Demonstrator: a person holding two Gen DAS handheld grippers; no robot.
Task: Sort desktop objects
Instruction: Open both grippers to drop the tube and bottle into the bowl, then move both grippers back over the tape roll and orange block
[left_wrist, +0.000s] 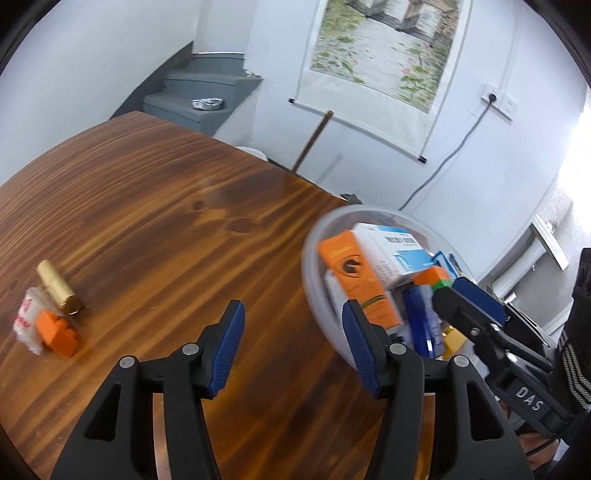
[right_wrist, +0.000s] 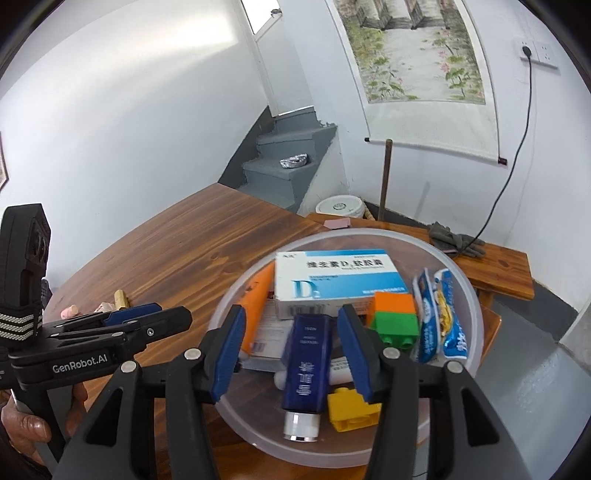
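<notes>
The clear plastic bowl (right_wrist: 461, 280) on the wooden table (left_wrist: 166, 192) holds a white-and-blue vitamin box (right_wrist: 332, 284), a dark blue tube (right_wrist: 306, 358), an orange tube (right_wrist: 255, 306), blue sachets (right_wrist: 439, 314) and orange, green and yellow toy bricks. The right gripper (right_wrist: 293, 354) hangs half-open over the blue tube, not pressing it. The left gripper (left_wrist: 293, 347) points down at the bowl's near rim, half-open and empty. A gold cylinder (left_wrist: 59, 288), an orange brick (left_wrist: 59, 332) and a white wrapper lie well apart, to the left.
</notes>
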